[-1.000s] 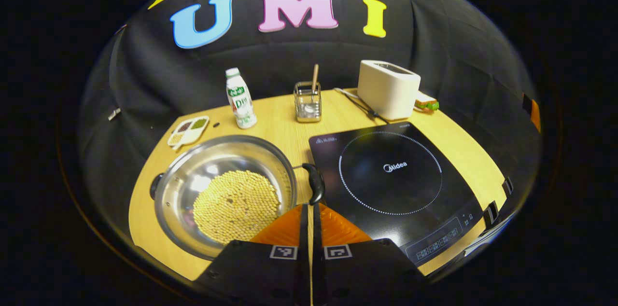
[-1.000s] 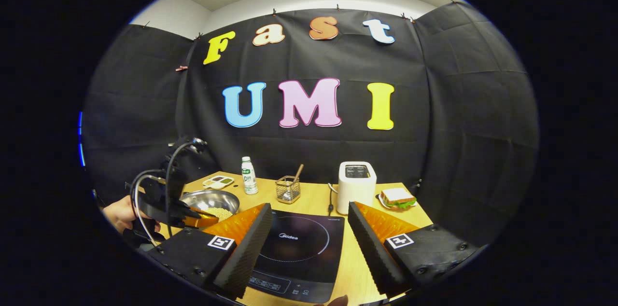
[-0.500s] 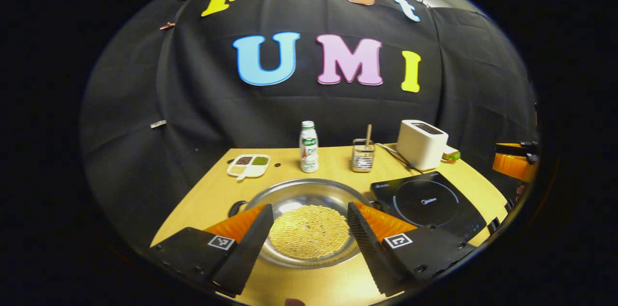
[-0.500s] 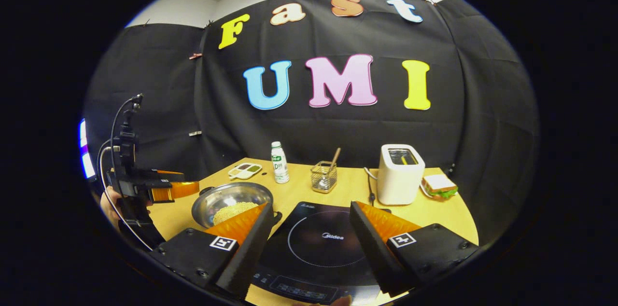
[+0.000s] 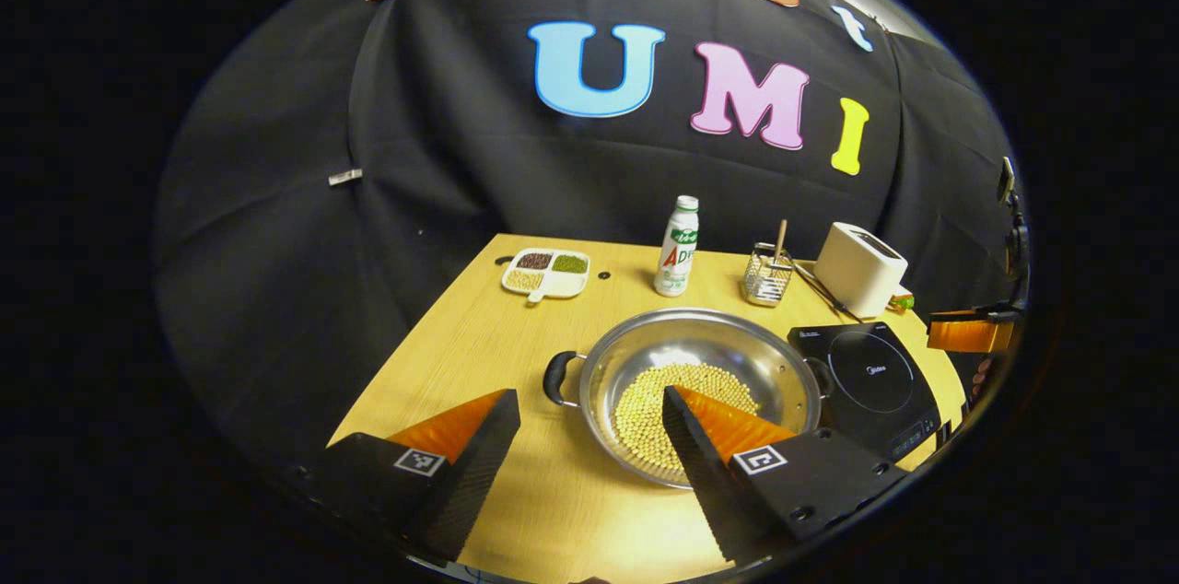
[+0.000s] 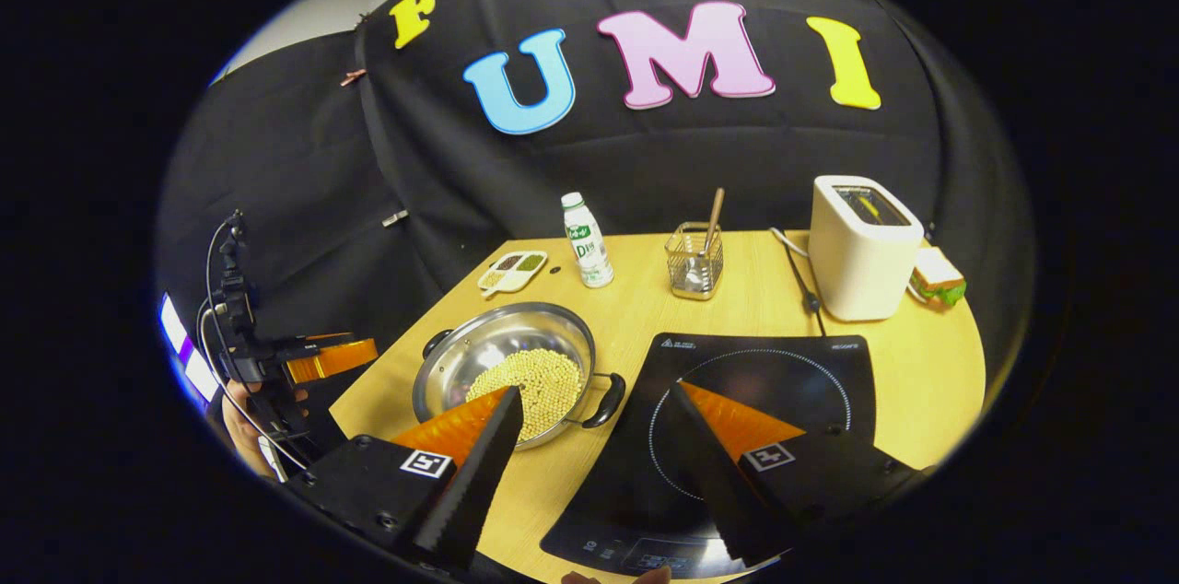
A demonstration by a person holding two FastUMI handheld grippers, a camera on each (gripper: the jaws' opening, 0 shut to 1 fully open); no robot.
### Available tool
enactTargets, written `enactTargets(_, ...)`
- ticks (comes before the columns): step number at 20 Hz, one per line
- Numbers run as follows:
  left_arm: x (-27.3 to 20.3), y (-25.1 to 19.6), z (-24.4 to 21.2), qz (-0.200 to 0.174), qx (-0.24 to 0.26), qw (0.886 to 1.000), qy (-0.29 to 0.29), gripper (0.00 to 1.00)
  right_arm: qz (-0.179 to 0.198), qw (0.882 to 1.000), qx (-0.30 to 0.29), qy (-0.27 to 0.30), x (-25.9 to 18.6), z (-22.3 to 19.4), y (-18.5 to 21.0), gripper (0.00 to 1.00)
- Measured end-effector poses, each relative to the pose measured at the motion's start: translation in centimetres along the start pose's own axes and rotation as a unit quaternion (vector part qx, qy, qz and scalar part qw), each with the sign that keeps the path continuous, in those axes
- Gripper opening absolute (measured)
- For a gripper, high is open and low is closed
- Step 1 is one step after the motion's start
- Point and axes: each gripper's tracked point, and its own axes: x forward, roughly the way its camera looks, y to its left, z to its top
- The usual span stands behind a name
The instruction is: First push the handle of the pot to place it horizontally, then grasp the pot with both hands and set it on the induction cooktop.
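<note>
1. Two hand-held grippers hang released: the left hand-held gripper (image 5: 589, 414) and the right hand-held gripper (image 6: 594, 409), both above the tabletop (image 5: 479, 335).
2. The pot (image 5: 705, 381) holds yellow beans (image 5: 677, 386), beside the induction cooktop (image 6: 764, 381) at its 9 o'clock.
3. A divided dish (image 5: 545, 271) holds grains.

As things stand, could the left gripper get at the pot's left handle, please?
Probably yes. The left gripper is open, and the pot's left handle lies just ahead between its fingers, with only bare table around it.
</note>
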Motion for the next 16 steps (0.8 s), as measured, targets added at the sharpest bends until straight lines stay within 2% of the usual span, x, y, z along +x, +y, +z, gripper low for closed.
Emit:
enactTargets(5, 3.9, 2.5, -0.6, 0.002, 0.006, 0.999, 0.048, 0.95, -0.011, 0.996, 0.038, 0.075, 5.4, -2.1, 0.1, 0.99)
enactTargets(9, 8.5, 4.1, -2.5, -0.004, 0.016, 0.992, 0.127, 0.95, -0.002, 0.980, 0.111, 0.164, 8.8, -5.1, 0.2, 0.99)
enactTargets(10, 9.4, 4.1, -2.5, -0.006, 0.010, 0.990, 0.137, 0.95, -0.001, 0.977, 0.119, 0.175, 9.6, -5.4, 0.1, 0.99)
enactTargets(13, 11.2, 2.4, -2.3, -0.044, -0.025, 0.987, 0.154, 0.92, -0.007, 0.970, 0.144, 0.196, 11.5, -6.2, -0.5, 0.99)
enactTargets(16, 12.8, 2.0, -3.3, -0.047, -0.022, 0.983, 0.178, 0.88, -0.005, 0.964, 0.163, 0.207, 12.8, -6.5, -0.8, 0.99)
